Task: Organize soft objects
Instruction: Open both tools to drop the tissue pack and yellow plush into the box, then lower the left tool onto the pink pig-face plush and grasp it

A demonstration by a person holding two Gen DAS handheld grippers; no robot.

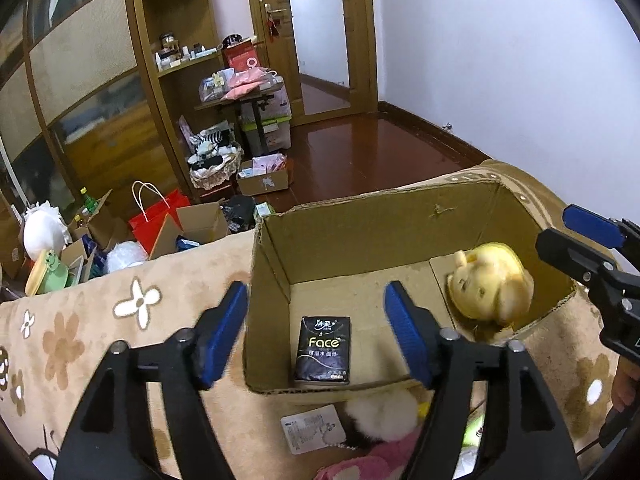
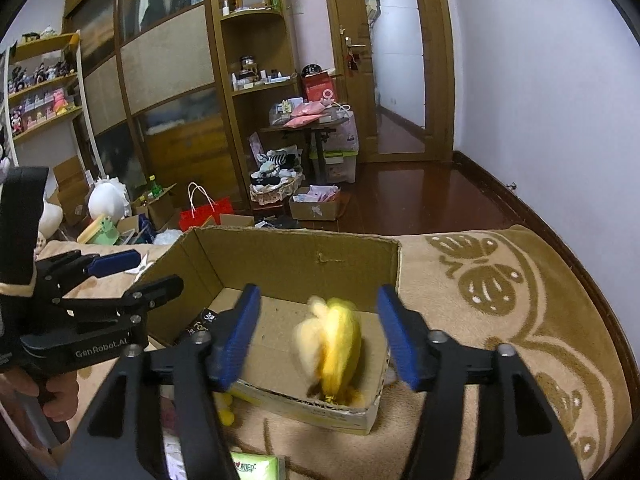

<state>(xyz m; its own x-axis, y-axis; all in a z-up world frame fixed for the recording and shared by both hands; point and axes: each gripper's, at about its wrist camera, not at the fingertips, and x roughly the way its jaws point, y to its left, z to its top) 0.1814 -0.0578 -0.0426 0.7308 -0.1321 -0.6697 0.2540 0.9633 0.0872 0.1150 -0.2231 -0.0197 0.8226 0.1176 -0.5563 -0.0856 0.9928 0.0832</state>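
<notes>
An open cardboard box (image 1: 360,216) (image 2: 296,252) sits on a beige flowered blanket. Inside lie a black "Face" tissue pack (image 1: 324,350) at the left and a yellow plush toy (image 1: 492,284) (image 2: 332,348) at the right, blurred. My left gripper (image 1: 316,332) is open and empty above the box's near left part, over the tissue pack. My right gripper (image 2: 316,332) is open and empty just above the yellow plush. Each gripper shows in the other's view, the right one (image 1: 576,236) and the left one (image 2: 140,268). A white fluffy plush (image 1: 380,416) and a pink soft item (image 1: 372,460) lie in front of the box.
A white card (image 1: 312,428) lies near the fluffy plush. A green tissue pack (image 2: 252,468) lies at the near edge. Beyond the blanket (image 2: 500,280), the floor holds a red bag (image 1: 160,220), boxes, a basket (image 1: 216,168) and a small loaded table (image 1: 244,96).
</notes>
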